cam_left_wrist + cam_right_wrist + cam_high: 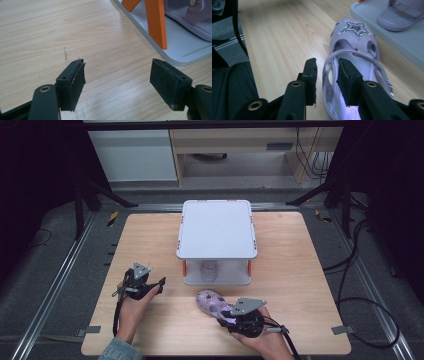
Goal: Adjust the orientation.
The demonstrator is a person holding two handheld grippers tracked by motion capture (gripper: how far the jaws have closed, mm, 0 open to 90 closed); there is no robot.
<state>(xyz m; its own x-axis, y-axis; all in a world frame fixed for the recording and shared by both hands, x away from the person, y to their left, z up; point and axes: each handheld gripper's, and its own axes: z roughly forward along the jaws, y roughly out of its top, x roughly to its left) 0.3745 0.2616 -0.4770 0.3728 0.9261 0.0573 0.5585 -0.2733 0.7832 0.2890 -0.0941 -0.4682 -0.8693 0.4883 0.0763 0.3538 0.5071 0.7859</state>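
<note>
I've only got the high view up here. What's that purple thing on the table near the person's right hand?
Observer: A lilac sandal; close up, its toe carries a sparkly star.
Operator: Is it being held?
Observer: The right gripper has one jaw on each side of a strap at the sandal's heel end; I can't tell whether they pinch it.
Operator: And the other side?
Observer: The left gripper stands wide open over bare table, beside an orange post of the white shelf unit.
</note>
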